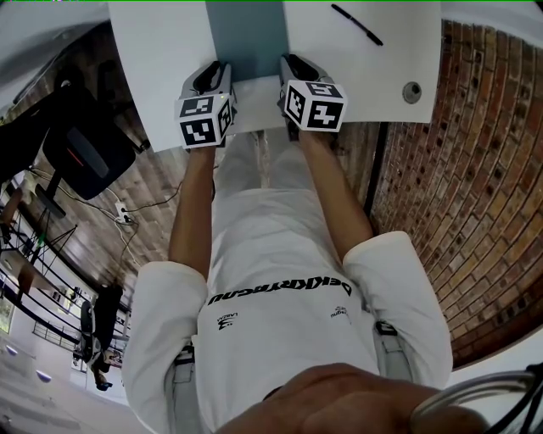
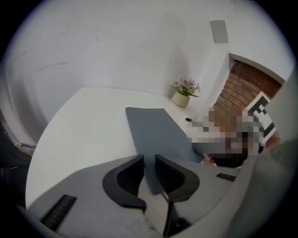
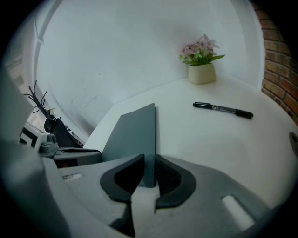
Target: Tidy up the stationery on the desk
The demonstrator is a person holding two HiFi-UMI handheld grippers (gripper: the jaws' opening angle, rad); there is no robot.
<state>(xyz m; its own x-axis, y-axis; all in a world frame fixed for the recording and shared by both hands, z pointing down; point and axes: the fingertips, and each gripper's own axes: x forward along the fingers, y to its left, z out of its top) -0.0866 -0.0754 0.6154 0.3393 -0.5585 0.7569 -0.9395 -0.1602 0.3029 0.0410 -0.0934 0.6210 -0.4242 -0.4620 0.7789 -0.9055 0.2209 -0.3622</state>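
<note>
A thin grey-blue notebook (image 1: 246, 38) lies on the white desk (image 1: 170, 59), its near edge at the desk's front. My left gripper (image 1: 216, 72) is shut on its near left corner; in the left gripper view the corner of the notebook (image 2: 156, 130) fills the gap of the left gripper (image 2: 149, 162). My right gripper (image 1: 294, 66) is shut on the near right corner, and the notebook (image 3: 135, 130) stands edge-on in the right gripper (image 3: 150, 165). A black pen (image 1: 356, 24) lies loose to the right; the right gripper view shows this pen (image 3: 223, 109) beyond the notebook.
A small potted plant (image 3: 201, 73) stands at the desk's back by the white wall, and the left gripper view shows the plant (image 2: 180, 98) too. A round cable grommet (image 1: 411, 91) sits near the front right corner. A black chair (image 1: 85, 153) stands at the left on the brick floor.
</note>
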